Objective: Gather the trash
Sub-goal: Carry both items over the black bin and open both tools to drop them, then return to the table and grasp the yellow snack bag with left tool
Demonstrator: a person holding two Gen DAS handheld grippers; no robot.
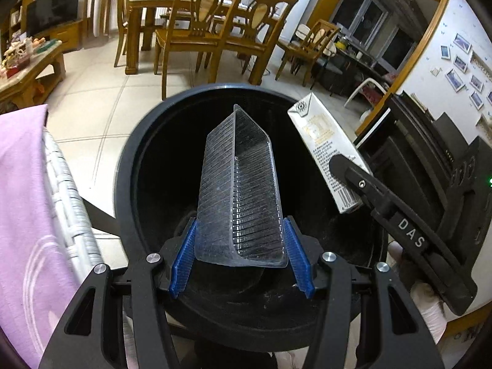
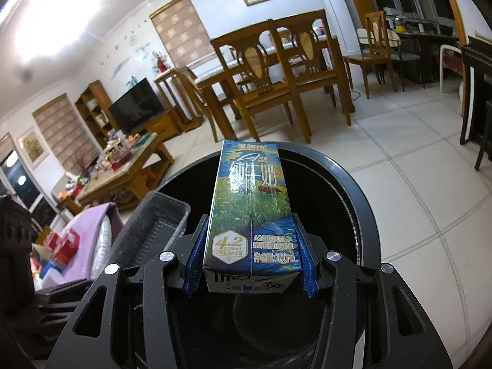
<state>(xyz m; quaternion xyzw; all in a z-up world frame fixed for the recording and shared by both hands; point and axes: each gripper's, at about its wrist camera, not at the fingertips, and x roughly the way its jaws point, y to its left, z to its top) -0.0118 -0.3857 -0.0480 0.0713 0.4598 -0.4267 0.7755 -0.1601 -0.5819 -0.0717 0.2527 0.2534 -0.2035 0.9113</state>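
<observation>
The right gripper (image 2: pixel 250 266) clamps a milk carton (image 2: pixel 249 212) above the black bin (image 2: pixel 353 184).

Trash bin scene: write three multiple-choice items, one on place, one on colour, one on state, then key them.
1. Where is the clear plastic tray?
A. on the coffee table
B. held over the black bin
C. on a chair

2. What colour are the pads on the left gripper fingers?
A. blue
B. red
C. white

3. What state is the right gripper in?
A. open, holding nothing
B. shut on the milk carton
C. shut on a cloth

Key: 1 B, the tray sits between the fingers with the bin's dark opening behind it. 2 A, ribbed blue pads press both tray sides. 3 B, the carton is clamped at its base above the bin.
</observation>
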